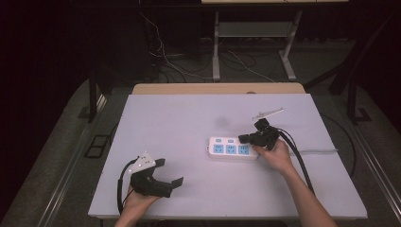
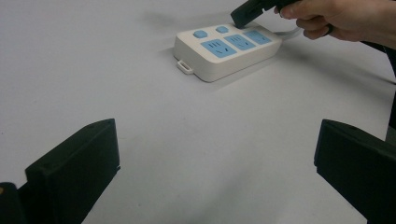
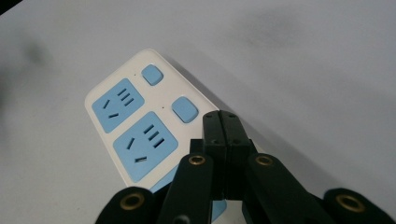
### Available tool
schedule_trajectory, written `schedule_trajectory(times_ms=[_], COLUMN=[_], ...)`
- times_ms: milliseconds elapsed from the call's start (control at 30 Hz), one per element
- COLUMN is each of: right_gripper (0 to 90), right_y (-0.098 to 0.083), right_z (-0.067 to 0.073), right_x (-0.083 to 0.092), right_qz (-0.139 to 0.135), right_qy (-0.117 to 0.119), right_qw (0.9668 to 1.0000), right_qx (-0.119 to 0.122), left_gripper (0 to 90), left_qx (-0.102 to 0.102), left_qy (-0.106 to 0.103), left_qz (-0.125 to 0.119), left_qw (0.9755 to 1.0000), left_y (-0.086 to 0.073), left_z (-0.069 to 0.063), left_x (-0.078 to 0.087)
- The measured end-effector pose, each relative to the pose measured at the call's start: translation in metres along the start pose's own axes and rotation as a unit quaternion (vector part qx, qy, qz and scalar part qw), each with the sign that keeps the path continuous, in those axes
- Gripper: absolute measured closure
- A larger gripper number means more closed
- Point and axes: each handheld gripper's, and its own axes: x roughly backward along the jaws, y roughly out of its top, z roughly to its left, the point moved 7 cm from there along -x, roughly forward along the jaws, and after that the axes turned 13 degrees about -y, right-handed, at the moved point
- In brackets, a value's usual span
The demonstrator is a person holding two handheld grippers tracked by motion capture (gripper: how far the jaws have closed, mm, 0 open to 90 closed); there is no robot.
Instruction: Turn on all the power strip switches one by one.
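Observation:
A white power strip [image 1: 231, 148] with three blue sockets and two blue buttons lies flat right of the table's middle. My right gripper [image 1: 243, 138] is shut with nothing between its fingers. In the right gripper view its closed tip [image 3: 221, 116] hangs over the strip [image 3: 135, 135], just beside the nearer blue button [image 3: 185, 109]; whether it touches, I cannot tell. My left gripper [image 1: 170, 172] rests near the front left of the table, open and holding nothing. From the left gripper view [image 2: 217, 154] the strip [image 2: 229, 51] lies well ahead, with the right gripper's tip [image 2: 238, 18] at its far end.
The strip's white cable [image 1: 321, 151] runs off toward the table's right edge. A wooden strip [image 1: 217, 88] borders the table's far edge. Behind it are desk legs and loose cables [image 1: 189, 66] on the floor.

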Motion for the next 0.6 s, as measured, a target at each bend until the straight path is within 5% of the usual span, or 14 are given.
schedule_trajectory(times_ms=[600], right_gripper=[90.0], right_y=[0.022], right_z=[-0.005], right_x=[0.03], right_qz=[0.005], right_qy=[-0.013], right_qw=[0.9995], right_qx=[0.027], left_gripper=[0.0], left_qx=[0.001], left_qy=[-0.001], left_qz=[-0.001], left_qw=[1.0], left_y=[0.0], left_z=[0.0], left_x=[0.0])
